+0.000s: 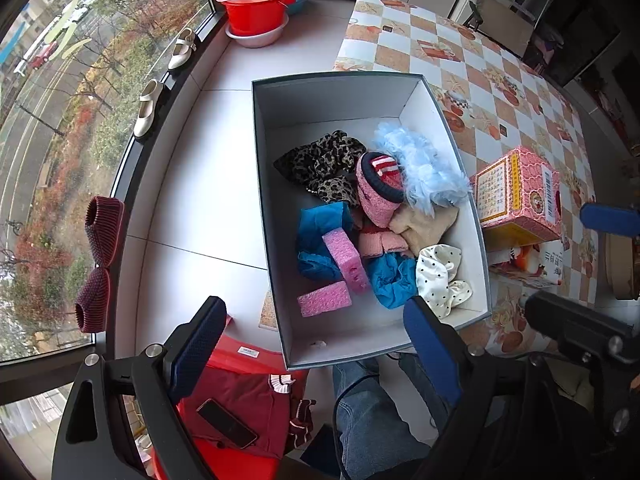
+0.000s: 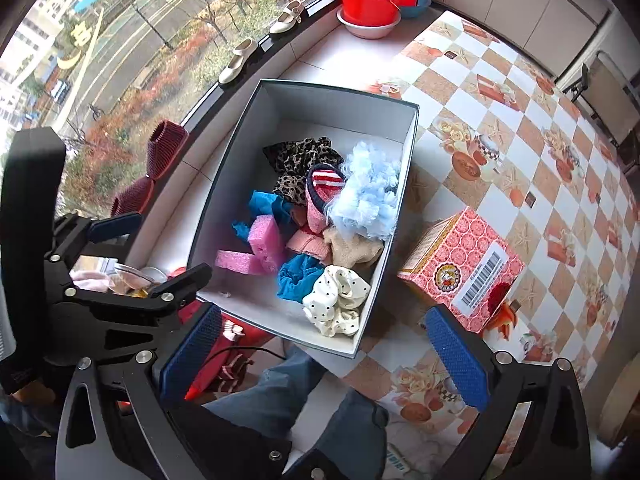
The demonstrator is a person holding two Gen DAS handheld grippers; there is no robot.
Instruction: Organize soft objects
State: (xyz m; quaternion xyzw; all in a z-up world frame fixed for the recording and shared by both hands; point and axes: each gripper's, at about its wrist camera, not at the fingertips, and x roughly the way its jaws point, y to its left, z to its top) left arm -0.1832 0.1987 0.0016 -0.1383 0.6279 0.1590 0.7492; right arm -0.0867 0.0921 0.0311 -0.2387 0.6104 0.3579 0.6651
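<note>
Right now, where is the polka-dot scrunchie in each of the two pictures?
Left wrist view: the polka-dot scrunchie lies in the box's near right corner, right of centre.
Right wrist view: it sits in the box's near corner, just below centre.
Shared landmark: the pink carton on the table, right of the box.

Box [image 1: 340, 96] at the table [image 1: 500, 80] edge, sponges [image 1: 344, 258], scrunchies [image 1: 438, 280] and cloths [image 1: 320, 240] inside it, carton [image 1: 516, 196] on the table beside its right wall, basins [image 1: 256, 0] stacked behind, shoes [image 1: 150, 108] on the window ledge left.
</note>
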